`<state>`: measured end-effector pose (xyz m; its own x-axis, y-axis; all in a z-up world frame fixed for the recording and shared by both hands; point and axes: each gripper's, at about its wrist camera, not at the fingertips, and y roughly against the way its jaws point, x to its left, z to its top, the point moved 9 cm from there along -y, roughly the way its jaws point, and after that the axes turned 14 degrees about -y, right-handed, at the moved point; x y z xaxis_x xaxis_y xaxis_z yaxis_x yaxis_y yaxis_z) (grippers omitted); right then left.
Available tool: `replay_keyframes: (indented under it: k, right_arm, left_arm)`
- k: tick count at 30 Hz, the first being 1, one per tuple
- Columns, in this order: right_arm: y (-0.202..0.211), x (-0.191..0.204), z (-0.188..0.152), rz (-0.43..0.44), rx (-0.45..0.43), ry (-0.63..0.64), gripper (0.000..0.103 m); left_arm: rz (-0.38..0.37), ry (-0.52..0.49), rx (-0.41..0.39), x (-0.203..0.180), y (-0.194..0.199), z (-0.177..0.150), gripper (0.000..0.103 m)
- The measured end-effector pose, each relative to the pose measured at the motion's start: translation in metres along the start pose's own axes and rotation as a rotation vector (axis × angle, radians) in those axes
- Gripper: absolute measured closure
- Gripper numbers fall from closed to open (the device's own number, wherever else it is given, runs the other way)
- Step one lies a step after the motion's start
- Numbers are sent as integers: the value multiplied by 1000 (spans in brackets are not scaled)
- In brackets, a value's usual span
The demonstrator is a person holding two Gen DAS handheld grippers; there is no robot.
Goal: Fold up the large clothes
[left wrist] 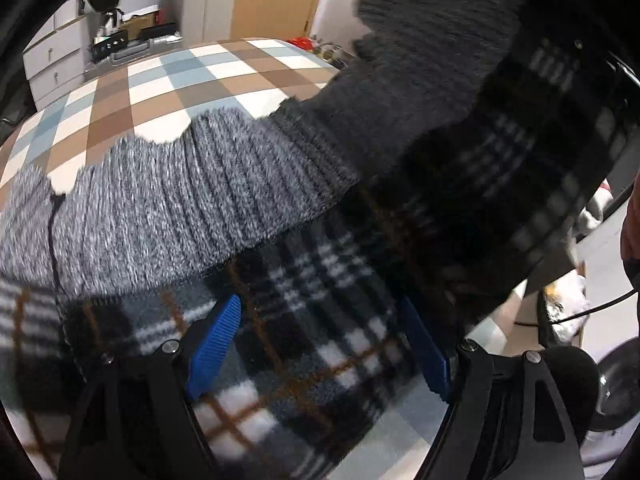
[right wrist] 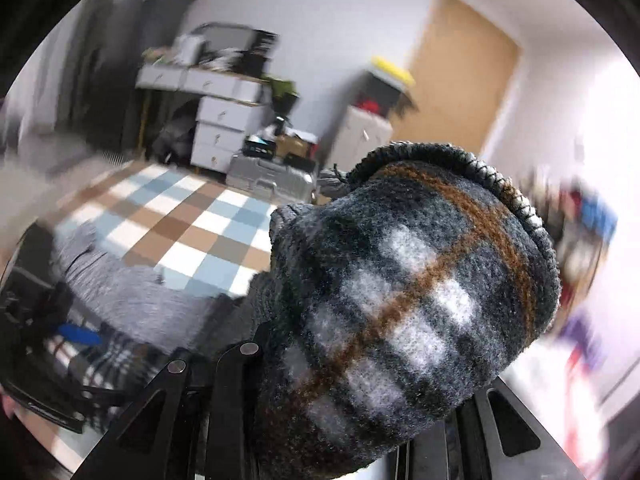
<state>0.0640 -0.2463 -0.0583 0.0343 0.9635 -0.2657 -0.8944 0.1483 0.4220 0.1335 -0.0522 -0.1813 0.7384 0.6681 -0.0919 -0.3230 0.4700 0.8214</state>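
A large garment, grey ribbed knit (left wrist: 192,200) outside with a dark plaid fleece lining (left wrist: 304,344), hangs over the checkered table (left wrist: 168,80). My left gripper (left wrist: 320,344) has its blue fingers (left wrist: 216,344) spread wide apart, with the plaid fleece lying between them. In the right wrist view a bunch of the same plaid fleece (right wrist: 408,304) with a knit edge fills the space at my right gripper (right wrist: 360,408), whose fingers are hidden under it. The grey knit (right wrist: 132,300) trails down left toward the other gripper's blue finger (right wrist: 78,334).
White drawers (left wrist: 52,64), a silver case (left wrist: 132,50) and dark clutter stand behind the table. A wooden door (right wrist: 460,80) and white cabinet (right wrist: 360,132) are at the back. A cable (left wrist: 592,304) and white items lie at right.
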Motion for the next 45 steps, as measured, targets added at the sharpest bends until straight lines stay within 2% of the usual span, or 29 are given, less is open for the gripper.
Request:
replay_keyframes:
  k: [3,4,7,9,12,14,16,19,22,25,28,31,34,38,41,44,45]
  right_arm:
    - [4,43,10,4,-7,100,75]
    - [5,57,13,12,-7,114,75]
    - [11,93,12,4,-31,172,75]
    - [17,120,5,-6,-51,235,75]
    - [21,177,-21,-20,-76,394,75]
    - [17,216,-53,-23,-67,560,74]
    - [13,246,-88,-5,-54,697,73]
    - [10,263,-121,12,-46,794,72]
    - [12,260,-119,34,-48,756,68]
    - [10,252,-109,142,2,646,63]
    - [10,246,-101,234,29,573,58]
    - [13,241,-95,333,34,495,50]
    - [15,235,-85,410,37,406,44]
    - [16,233,-77,533,37,300,30]
    - [19,231,-74,603,46,252,19]
    - [26,225,-74,663,69,180,18]
    - [26,222,-70,695,87,137,18]
  left_arm:
    - [-114,141,-89,15,47,-13,26]
    - [-135,160,-125,20,66,-22,26]
    - [-106,187,-181,44,113,-55,26]
    - [-131,225,-201,57,129,-70,26]
    - [-148,316,-228,80,147,-94,26]
    - [-121,348,-230,91,152,-101,26]
    - [-129,360,-249,96,155,-95,26]
    - [-160,352,-276,84,155,-91,26]
    - [-159,290,-274,71,154,-82,26]
    - [-161,269,-287,74,153,-71,26]
    - [-210,301,-321,87,159,-55,26]
    - [-301,313,-354,87,168,-37,24]
    - [-344,292,-263,77,150,-12,24]
    - [-286,329,-124,79,111,0,24]
    - [-349,401,-80,79,92,6,24]
    - [-325,430,-73,78,87,8,24]
    - [-319,435,-80,78,88,10,29]
